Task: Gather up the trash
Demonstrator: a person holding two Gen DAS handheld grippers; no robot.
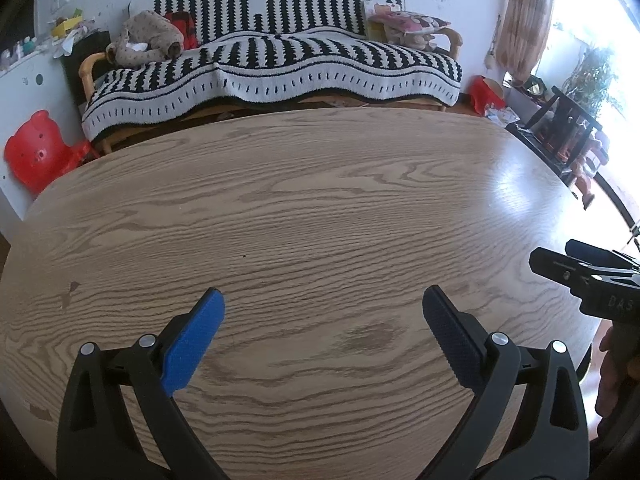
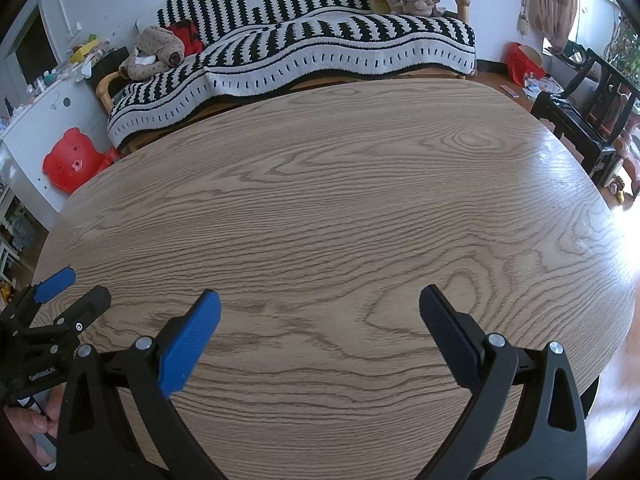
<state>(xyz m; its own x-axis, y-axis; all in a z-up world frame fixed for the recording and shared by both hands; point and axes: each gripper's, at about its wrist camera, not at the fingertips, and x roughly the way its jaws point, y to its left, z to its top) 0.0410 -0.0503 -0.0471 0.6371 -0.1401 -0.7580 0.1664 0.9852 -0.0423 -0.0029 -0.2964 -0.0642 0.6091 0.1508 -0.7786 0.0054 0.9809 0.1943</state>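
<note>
My left gripper (image 1: 323,300) is open and empty, held over the near part of a wooden oval table (image 1: 320,208). My right gripper (image 2: 320,304) is open and empty too, over the same table (image 2: 340,208). The right gripper also shows at the right edge of the left wrist view (image 1: 560,258), and the left gripper at the left edge of the right wrist view (image 2: 76,286). No trash shows on the tabletop in either view.
A sofa with a black-and-white striped cover (image 1: 276,60) stands behind the table, with clothes (image 1: 144,40) and cushions (image 1: 408,24) on it. A red bear-shaped stool (image 1: 34,152) is at the far left. A dark chair (image 2: 580,116) and a red bag (image 2: 522,62) stand at the right.
</note>
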